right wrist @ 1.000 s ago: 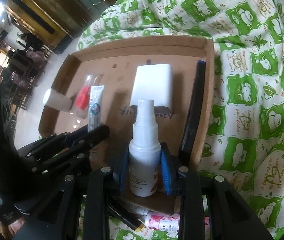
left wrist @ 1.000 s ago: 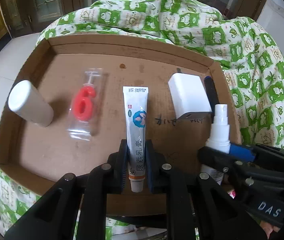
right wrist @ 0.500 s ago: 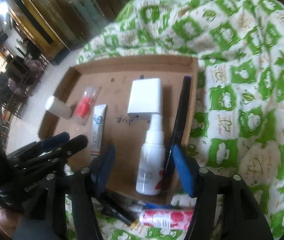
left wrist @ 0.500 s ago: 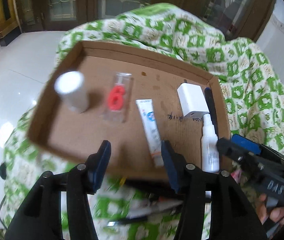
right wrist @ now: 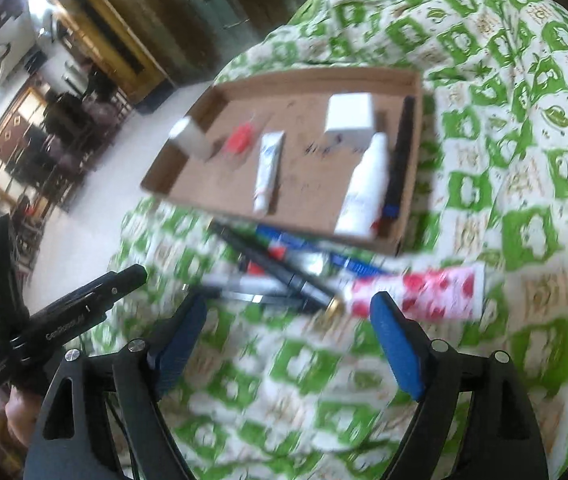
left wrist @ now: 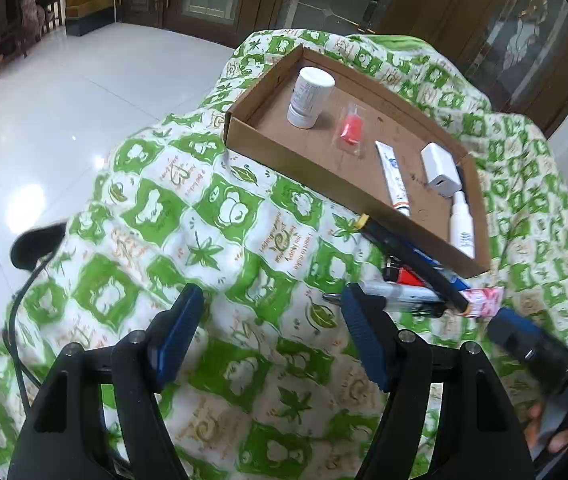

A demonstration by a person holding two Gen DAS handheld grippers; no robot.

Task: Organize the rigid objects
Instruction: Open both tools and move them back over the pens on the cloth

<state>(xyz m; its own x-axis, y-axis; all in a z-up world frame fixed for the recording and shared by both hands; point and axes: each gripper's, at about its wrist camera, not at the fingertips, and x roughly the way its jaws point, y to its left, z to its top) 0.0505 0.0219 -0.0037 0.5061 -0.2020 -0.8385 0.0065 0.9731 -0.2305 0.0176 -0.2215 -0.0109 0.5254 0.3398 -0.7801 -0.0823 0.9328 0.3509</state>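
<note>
Cardboard tray (left wrist: 312, 160) sits on the green-and-white patterned cloth (left wrist: 187, 240), well ahead of both sets of your fingers and up to the right of the left pair. Your left gripper (left wrist: 269, 324) hangs over bare cloth with its blue-padded fingers (left wrist: 175, 330) spread wide and nothing between them. Your right gripper (right wrist: 290, 330) is likewise released, its pads apart and empty above the cloth.

Reading the tray from its left end, you have a white cylindrical bottle (left wrist: 308, 98) standing upright in the far left part, then a red candle in a clear wrapper (left wrist: 350, 130) lying flat beside it. Next comes a white ointment tube (left wrist: 394, 178), lying lengthwise with its cap toward your fingers. Right of that lies a white charger block (left wrist: 440, 170), and just nearer to you a white spray bottle (left wrist: 462, 226) lies on its side with its nozzle close to the block. A dark pen (right wrist: 400, 152) lies along the tray's right wall, just beside the spray bottle.

Between the tray's near edge and your fingertips, a loose heap rests on the cloth: a long black pen with a yellow tip (left wrist: 408, 258) lying diagonally over a silver-and-black marker (left wrist: 396, 296), something red and something blue beneath that you cannot make out clearly, and a pink floral tube (right wrist: 416, 290) just ahead of your right gripper's right finger. The right wrist view is motion-blurred.
</note>
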